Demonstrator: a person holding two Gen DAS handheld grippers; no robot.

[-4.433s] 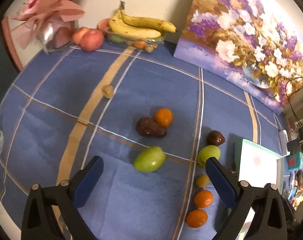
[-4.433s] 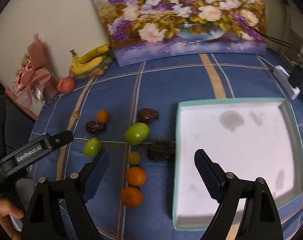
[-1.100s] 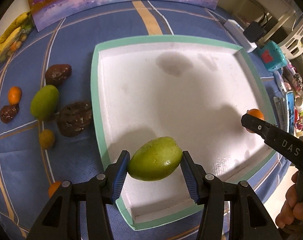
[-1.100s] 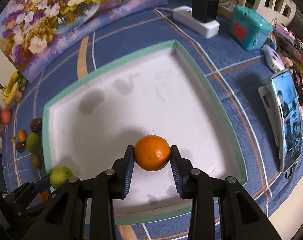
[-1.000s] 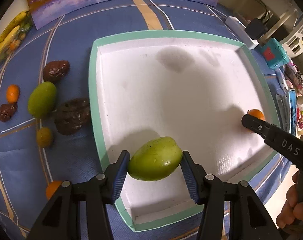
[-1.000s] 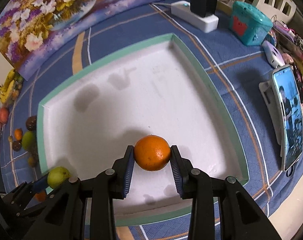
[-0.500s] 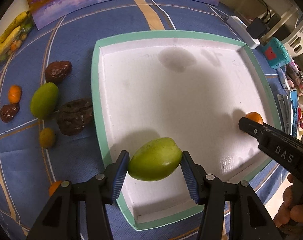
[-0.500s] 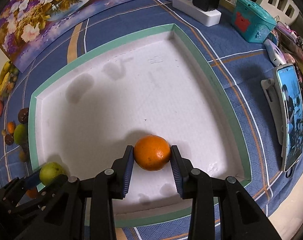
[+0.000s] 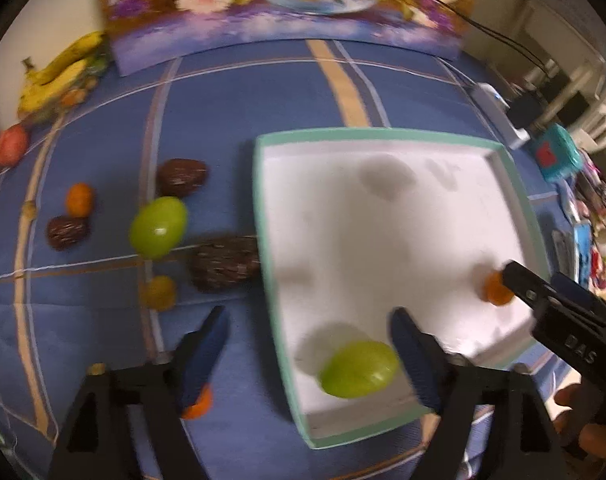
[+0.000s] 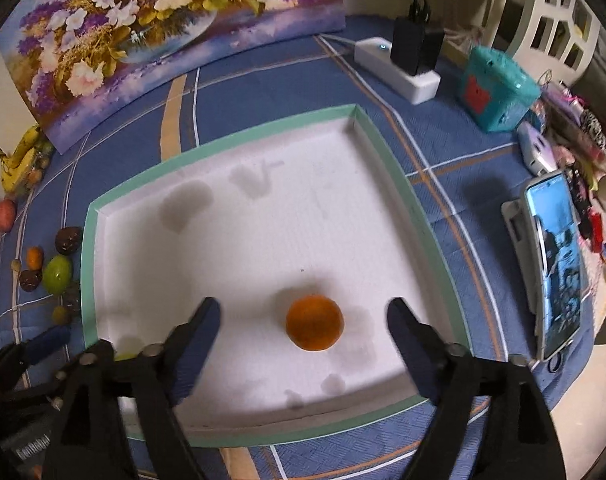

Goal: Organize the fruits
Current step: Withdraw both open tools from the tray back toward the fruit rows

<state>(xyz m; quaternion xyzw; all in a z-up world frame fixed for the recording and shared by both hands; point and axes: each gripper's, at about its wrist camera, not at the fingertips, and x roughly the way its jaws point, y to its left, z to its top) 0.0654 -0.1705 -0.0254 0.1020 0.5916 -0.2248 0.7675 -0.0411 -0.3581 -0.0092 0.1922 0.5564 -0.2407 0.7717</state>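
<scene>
A white tray with a green rim [image 9: 263, 216] [image 10: 88, 240] lies on the blue cloth. A green fruit [image 9: 359, 369] lies in its near left corner, free between the fingers of my open left gripper [image 9: 309, 344]. An orange [image 10: 314, 328] lies in the tray between the fingers of my open right gripper [image 10: 299, 322]; it also shows in the left wrist view [image 9: 495, 288]. Left of the tray lie a second green fruit [image 9: 158, 226], dark brown fruits [image 9: 227, 264], a small yellow fruit [image 9: 157, 292] and small oranges [image 9: 79, 199].
A flower painting [image 10: 151, 36] leans against the wall at the back. Bananas [image 9: 59, 76] and a peach [image 9: 10, 150] sit at the far left. A power strip [image 10: 399, 68], a teal box [image 10: 499, 92] and a phone [image 10: 559, 264] stand right of the tray.
Both grippers have opened. The green fruit and the orange have dropped from them onto the tray floor. The left gripper has pulled back and swung left.
</scene>
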